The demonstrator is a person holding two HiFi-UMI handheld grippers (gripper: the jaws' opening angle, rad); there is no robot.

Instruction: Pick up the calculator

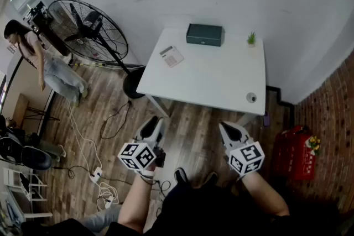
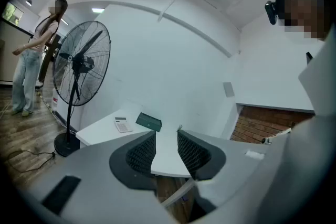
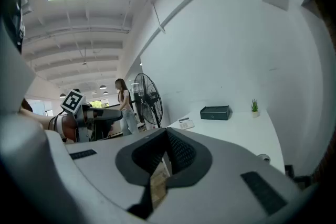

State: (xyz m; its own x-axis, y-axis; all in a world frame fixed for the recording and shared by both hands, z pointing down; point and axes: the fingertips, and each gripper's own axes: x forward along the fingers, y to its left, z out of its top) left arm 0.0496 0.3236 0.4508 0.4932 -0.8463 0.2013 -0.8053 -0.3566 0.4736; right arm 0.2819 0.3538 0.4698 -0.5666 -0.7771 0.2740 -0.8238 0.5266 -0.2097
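While the calculator is lying on the white table well ahead of both, the left gripper is hovering with jaws apart and empty, the right gripper with jaws together, empty too.

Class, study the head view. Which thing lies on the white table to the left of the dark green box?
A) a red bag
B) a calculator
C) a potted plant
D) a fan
B: the calculator lies on the white table left of the dark green box; the plant stands to its right.
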